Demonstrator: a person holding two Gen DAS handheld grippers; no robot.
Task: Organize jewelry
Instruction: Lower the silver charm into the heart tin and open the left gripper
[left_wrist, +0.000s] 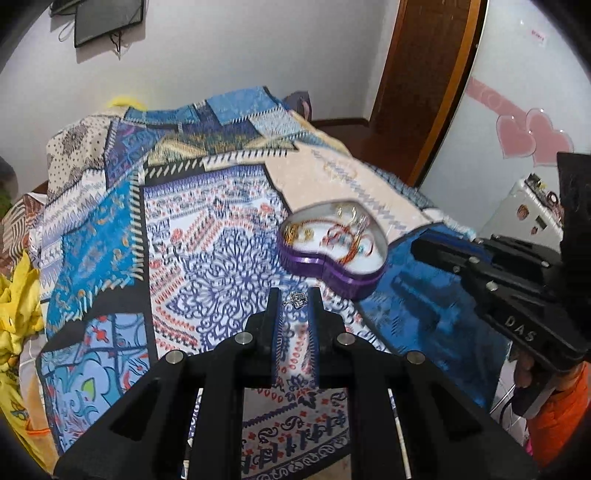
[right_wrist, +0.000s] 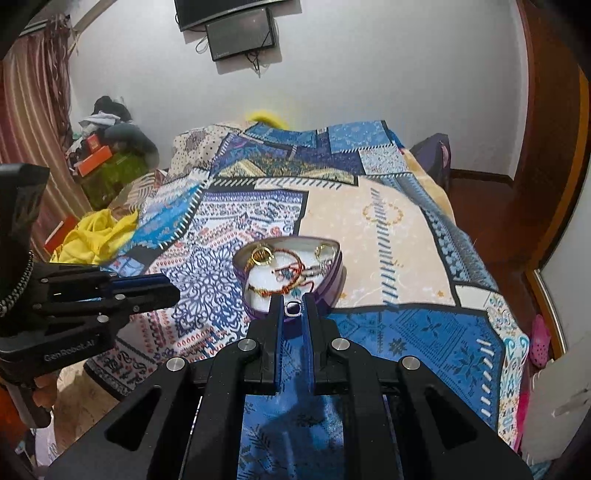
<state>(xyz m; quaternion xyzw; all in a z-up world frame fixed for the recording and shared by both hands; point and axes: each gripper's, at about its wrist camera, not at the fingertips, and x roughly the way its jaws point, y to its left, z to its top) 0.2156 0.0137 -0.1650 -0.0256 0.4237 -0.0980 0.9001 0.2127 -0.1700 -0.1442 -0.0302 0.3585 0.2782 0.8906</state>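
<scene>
A purple heart-shaped tin (left_wrist: 314, 264) lies open on the patterned bedspread, with gold rings and red bead bracelets inside; it also shows in the right wrist view (right_wrist: 332, 286). My left gripper (left_wrist: 296, 298) is shut on a small silver ornament (left_wrist: 297, 298), held above the bedspread just left of the tin. My right gripper (right_wrist: 293, 307) is shut on a small silver ring (right_wrist: 293, 308) at the tin's near rim. Each gripper shows in the other's view: the right one (left_wrist: 424, 245) and the left one (right_wrist: 173, 291).
The patchwork bedspread (right_wrist: 388, 221) covers the bed. A yellow cloth (right_wrist: 96, 236) lies at its left edge. Boxes and clothes (right_wrist: 107, 155) are piled by the wall. A wooden door (left_wrist: 424, 92) and a white fridge (left_wrist: 524, 210) stand on the right.
</scene>
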